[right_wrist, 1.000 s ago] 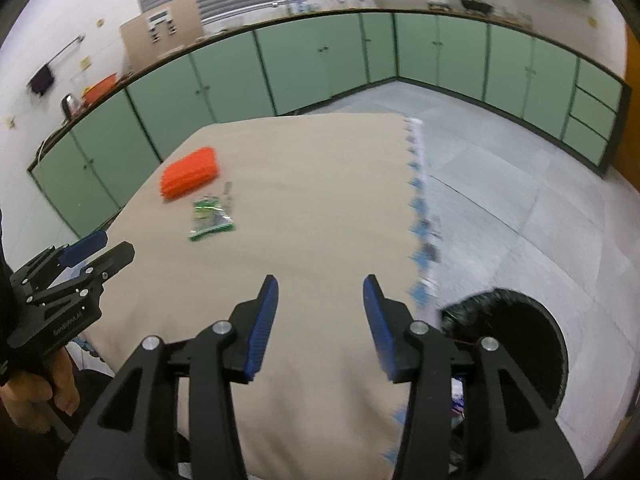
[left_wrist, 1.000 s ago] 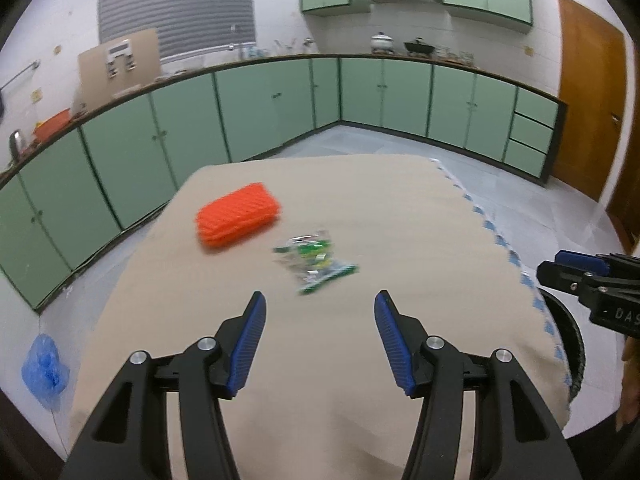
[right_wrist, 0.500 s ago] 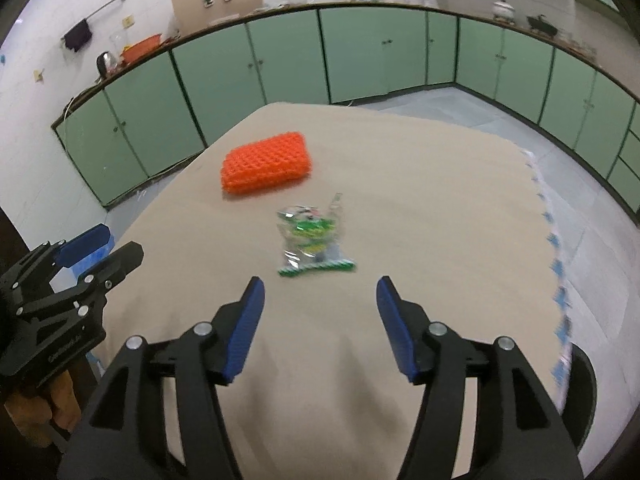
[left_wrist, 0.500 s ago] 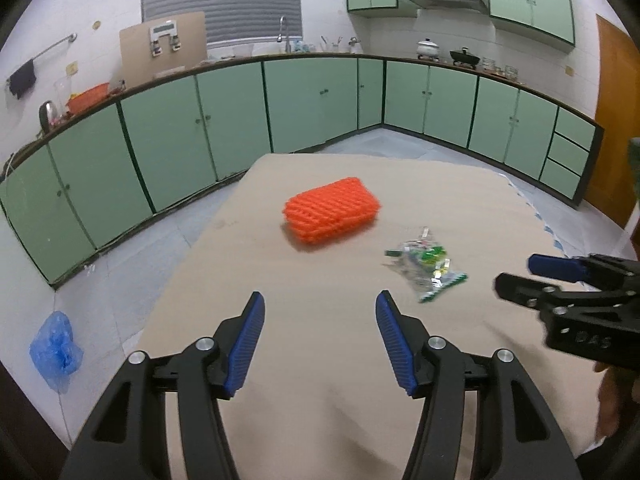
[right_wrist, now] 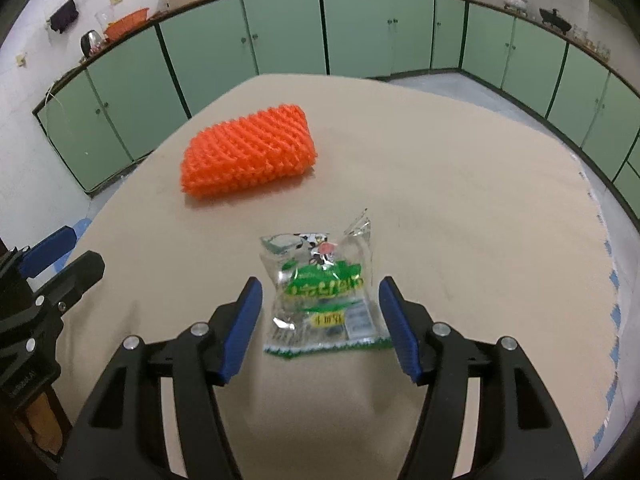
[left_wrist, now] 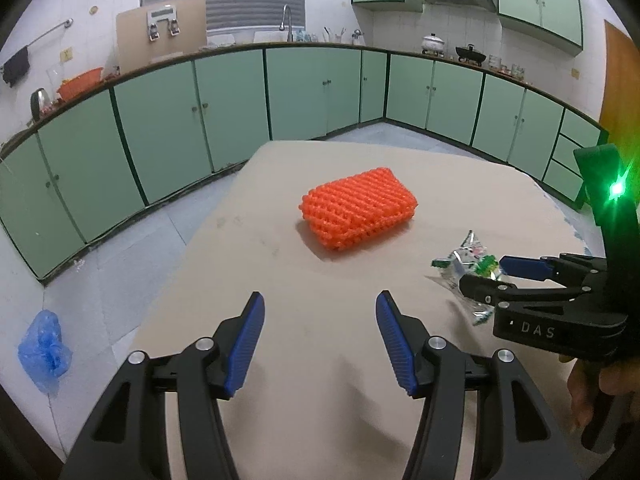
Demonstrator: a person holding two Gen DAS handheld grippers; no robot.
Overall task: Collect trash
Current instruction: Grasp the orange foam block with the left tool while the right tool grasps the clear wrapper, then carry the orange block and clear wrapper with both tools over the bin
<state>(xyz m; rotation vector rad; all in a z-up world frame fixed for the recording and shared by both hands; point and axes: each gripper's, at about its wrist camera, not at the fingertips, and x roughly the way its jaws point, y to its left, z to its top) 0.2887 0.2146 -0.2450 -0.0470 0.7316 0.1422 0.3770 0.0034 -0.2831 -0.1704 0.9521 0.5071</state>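
Note:
A crumpled clear snack wrapper with green print lies flat on the beige table. My right gripper hangs low over it, jaws apart, with the wrapper between the blue pads and neither pad pressing on it. An orange foam net lies beyond it to the left. In the left wrist view the net lies ahead of my left gripper, which is open and empty above bare table. The right gripper covers part of the wrapper at the right.
Green cabinets line the walls around the table. A blue plastic bag lies on the floor to the left. The table's right edge has blue-and-white trim. A hand holds the right gripper's handle.
Both grippers swung left over the table and sank. The right gripper's jaws widened and now straddle the wrapper. The net now lies ahead of the left gripper. The black bin left view.

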